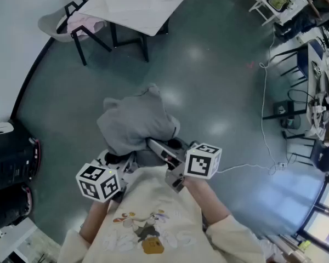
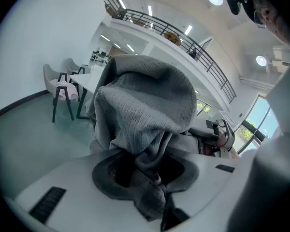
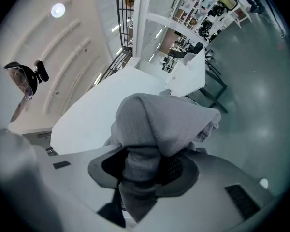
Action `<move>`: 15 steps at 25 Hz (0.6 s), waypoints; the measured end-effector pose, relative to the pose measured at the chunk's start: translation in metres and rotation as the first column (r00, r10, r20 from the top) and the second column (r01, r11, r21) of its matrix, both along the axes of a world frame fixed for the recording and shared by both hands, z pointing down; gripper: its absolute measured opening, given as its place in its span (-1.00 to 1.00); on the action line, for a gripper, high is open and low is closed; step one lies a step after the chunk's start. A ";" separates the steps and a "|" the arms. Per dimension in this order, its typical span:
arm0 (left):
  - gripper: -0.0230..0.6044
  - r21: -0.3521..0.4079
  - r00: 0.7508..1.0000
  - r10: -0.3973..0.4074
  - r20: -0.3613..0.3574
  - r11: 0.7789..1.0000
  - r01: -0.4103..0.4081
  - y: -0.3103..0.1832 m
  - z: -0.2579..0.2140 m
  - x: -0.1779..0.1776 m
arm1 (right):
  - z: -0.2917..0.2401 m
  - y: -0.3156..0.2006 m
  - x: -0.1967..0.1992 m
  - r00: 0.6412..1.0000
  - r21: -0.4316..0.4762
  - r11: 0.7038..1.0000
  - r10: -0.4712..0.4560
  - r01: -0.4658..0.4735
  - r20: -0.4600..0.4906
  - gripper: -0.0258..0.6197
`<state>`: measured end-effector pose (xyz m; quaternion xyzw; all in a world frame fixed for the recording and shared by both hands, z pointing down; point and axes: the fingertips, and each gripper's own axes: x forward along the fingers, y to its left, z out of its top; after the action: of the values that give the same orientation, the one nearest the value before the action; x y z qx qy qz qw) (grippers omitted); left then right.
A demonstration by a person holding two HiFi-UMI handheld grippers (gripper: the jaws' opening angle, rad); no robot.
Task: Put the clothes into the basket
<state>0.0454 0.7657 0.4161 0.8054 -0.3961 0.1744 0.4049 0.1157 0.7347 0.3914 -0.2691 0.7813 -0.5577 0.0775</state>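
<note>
In the head view, a grey knit garment (image 1: 136,122) hangs bunched in the air above the dark floor (image 1: 219,75), held up between the left gripper (image 1: 123,163) and the right gripper (image 1: 163,149) just in front of the person's body. A white table (image 1: 137,4) with a chair (image 1: 71,23) stands well apart at the top of this view, and no basket shows anywhere. So the pick-up looks done, while the carry to the basket and the drop are left, as far as one can judge. The left gripper view gives what the head view cannot: the left gripper (image 2: 145,178) has its jaws pinching a twisted fold of the garment (image 2: 145,105), which drapes over and hides most of the room. It also catches the table (image 2: 89,81) from the side. In the right gripper view, the right gripper (image 3: 142,170) likewise clamps a thick fold of the garment (image 3: 164,120) between its jaws, with the cloth hooding over them. No basket shows here either.
</note>
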 end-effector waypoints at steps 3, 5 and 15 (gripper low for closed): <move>-0.53 0.007 1.000 -0.012 0.010 1.000 0.012 0.004 0.005 0.023 | 0.005 0.004 0.023 1.000 -0.004 1.000 -0.013 0.013 -0.002 -0.43; -0.53 0.002 0.999 -0.031 0.011 1.000 0.031 0.009 0.009 0.035 | 0.009 0.007 0.033 1.000 -0.009 1.000 -0.027 0.027 -0.006 -0.43; -0.53 0.008 0.998 -0.066 0.020 0.998 0.066 0.023 0.012 0.044 | 0.007 0.019 0.041 0.999 -0.006 0.999 -0.038 0.038 -0.026 -0.43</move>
<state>0.0896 0.7883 0.4278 0.7915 -0.4272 0.1679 0.4036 0.1566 0.7538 0.3980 -0.2619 0.7856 -0.5578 0.0560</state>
